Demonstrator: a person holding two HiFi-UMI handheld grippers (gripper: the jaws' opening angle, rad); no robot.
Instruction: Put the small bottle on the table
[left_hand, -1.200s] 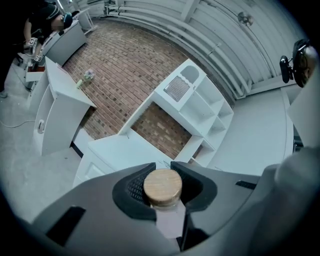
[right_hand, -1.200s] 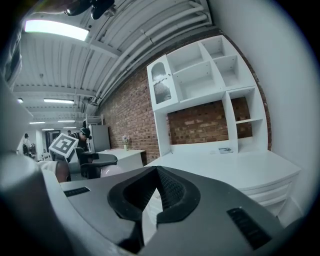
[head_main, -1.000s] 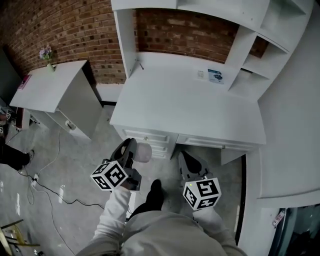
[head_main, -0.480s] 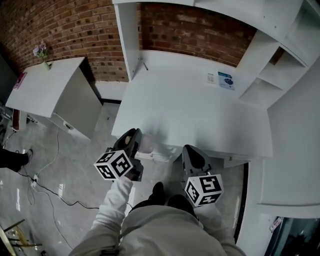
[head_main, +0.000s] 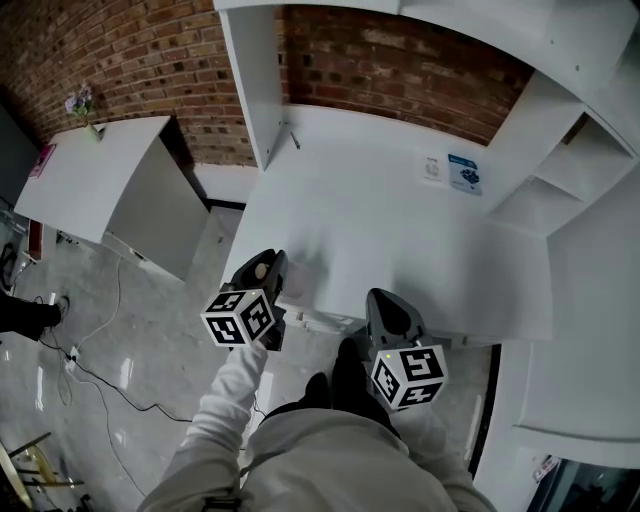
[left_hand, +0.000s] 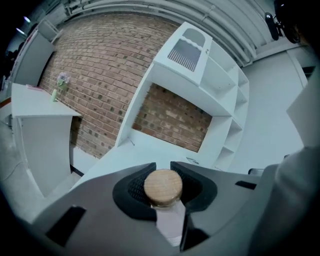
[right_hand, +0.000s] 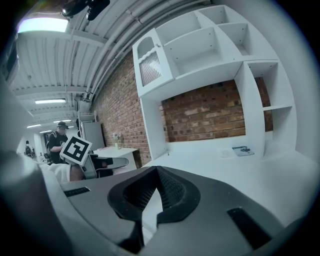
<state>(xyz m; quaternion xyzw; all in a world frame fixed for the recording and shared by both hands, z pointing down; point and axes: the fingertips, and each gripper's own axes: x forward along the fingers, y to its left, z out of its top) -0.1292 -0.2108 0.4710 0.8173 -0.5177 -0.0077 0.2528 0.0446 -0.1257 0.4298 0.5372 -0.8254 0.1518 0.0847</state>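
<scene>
Cork-stoppered small bottle is gripped upright by left claw, ready to stand at the bench seven o'clock edge; right claw closed, empty.

The left gripper is clamped on the small bottle, whose round wooden stopper sits between the ribbed pads. Beyond the jaw tips lies a white desk backed by a brick wall.

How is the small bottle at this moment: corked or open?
Corked. In the left gripper view a round wooden stopper sits on top of the small bottle, which the left gripper clamps between its jaws.
</scene>
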